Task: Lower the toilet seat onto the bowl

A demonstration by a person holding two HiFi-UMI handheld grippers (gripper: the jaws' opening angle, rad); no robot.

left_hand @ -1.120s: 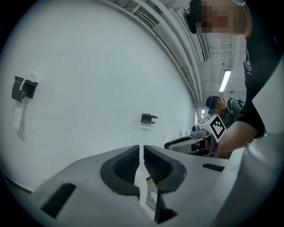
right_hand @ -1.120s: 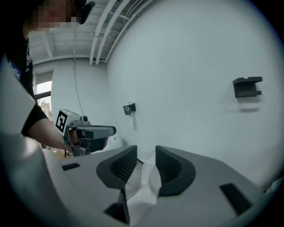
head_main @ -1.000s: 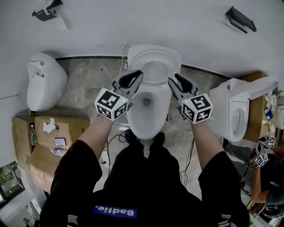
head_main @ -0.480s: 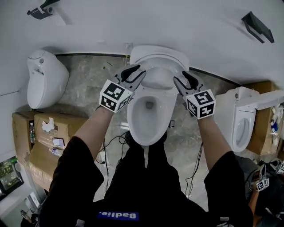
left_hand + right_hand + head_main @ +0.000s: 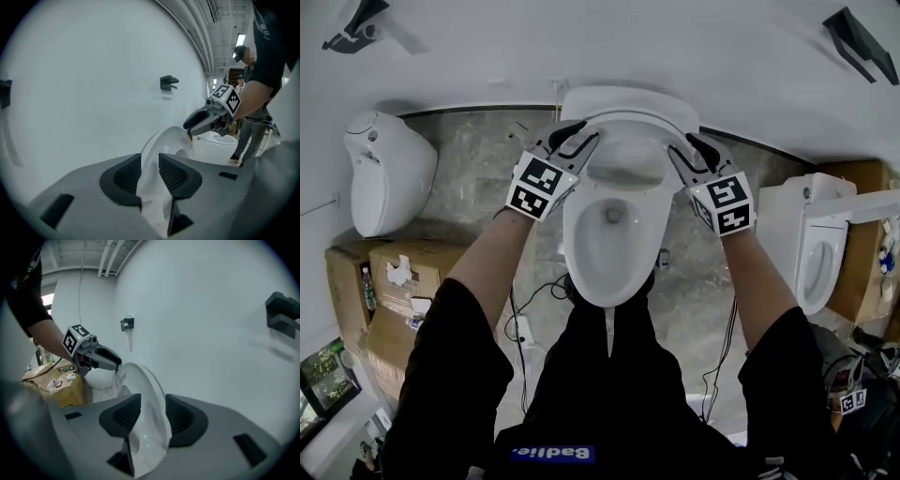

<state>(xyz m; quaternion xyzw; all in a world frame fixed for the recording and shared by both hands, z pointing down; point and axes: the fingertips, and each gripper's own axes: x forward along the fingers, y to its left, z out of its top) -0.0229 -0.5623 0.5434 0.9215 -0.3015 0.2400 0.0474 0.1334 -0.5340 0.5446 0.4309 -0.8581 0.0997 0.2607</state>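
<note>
The white toilet seat [image 5: 623, 155] is tilted forward, partway down over the bowl [image 5: 605, 248]. My left gripper [image 5: 581, 139] holds its left rim and my right gripper [image 5: 689, 147] holds its right rim. In the left gripper view the seat's edge [image 5: 164, 140] fills the gap of the left gripper [image 5: 150, 161], and the pads touch it on both sides. The right gripper view shows the seat [image 5: 140, 385] in the same way inside the right gripper [image 5: 152, 411]. Both pairs of jaws have just been opening, with the rim now between them.
A second white toilet [image 5: 384, 178] stands at the left and a third [image 5: 816, 248] at the right. Cardboard boxes [image 5: 384, 281] lie at the lower left. Cables [image 5: 530, 309] run over the floor beside my legs. Dark brackets [image 5: 862, 33] hang on the wall.
The seat has tipped forward from upright at the wall toward the bowl. Both grippers have moved from in front of it onto its side rims and come down with it.
</note>
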